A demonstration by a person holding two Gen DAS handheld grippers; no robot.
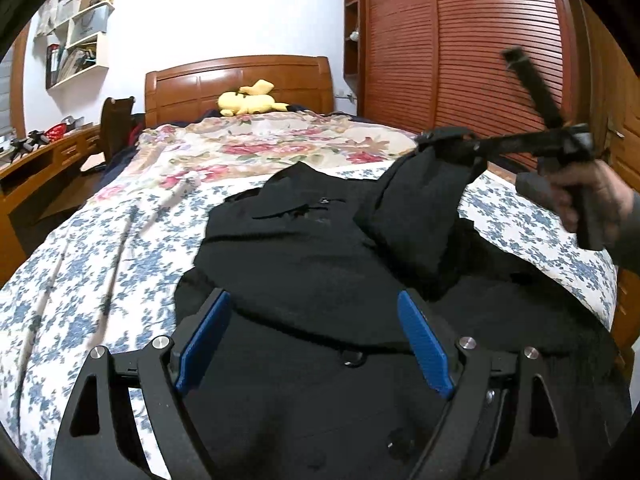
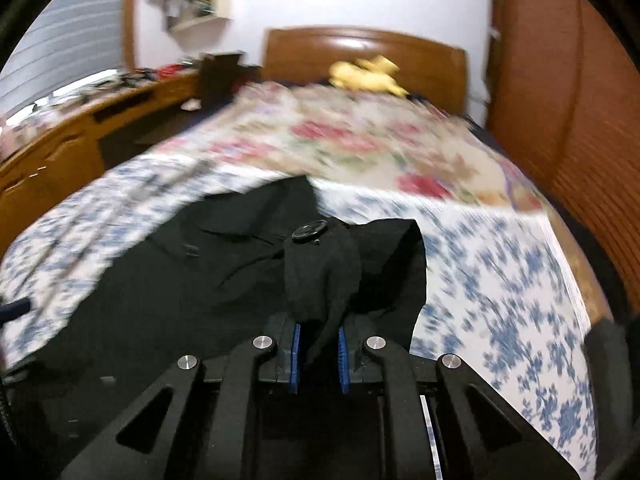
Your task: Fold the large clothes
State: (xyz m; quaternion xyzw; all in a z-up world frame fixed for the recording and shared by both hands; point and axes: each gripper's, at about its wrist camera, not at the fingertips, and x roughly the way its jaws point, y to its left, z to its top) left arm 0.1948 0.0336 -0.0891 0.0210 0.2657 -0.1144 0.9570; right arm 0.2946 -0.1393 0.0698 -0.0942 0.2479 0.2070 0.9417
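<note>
A large black coat (image 1: 304,248) lies spread on the bed's blue-flowered sheet (image 1: 100,248). My left gripper (image 1: 316,344) hovers over the coat's near part, its blue pads (image 1: 424,344) wide apart with only flat cloth below them. In the left wrist view a hand holds my right gripper (image 1: 448,144) at the right, with the coat's sleeve (image 1: 420,208) hanging lifted from it. In the right wrist view, the right gripper (image 2: 319,354) is shut on a bunched fold of that sleeve (image 2: 332,272), near a round black button (image 2: 309,230). The coat (image 2: 180,264) spreads out to the left.
A floral quilt (image 1: 260,148) covers the far half of the bed, with a yellow plush toy (image 1: 252,100) at the wooden headboard (image 1: 240,76). A red-brown slatted wardrobe (image 1: 460,40) stands at the right. A wooden desk (image 1: 36,168) with clutter runs along the left, under a wall shelf (image 1: 80,36).
</note>
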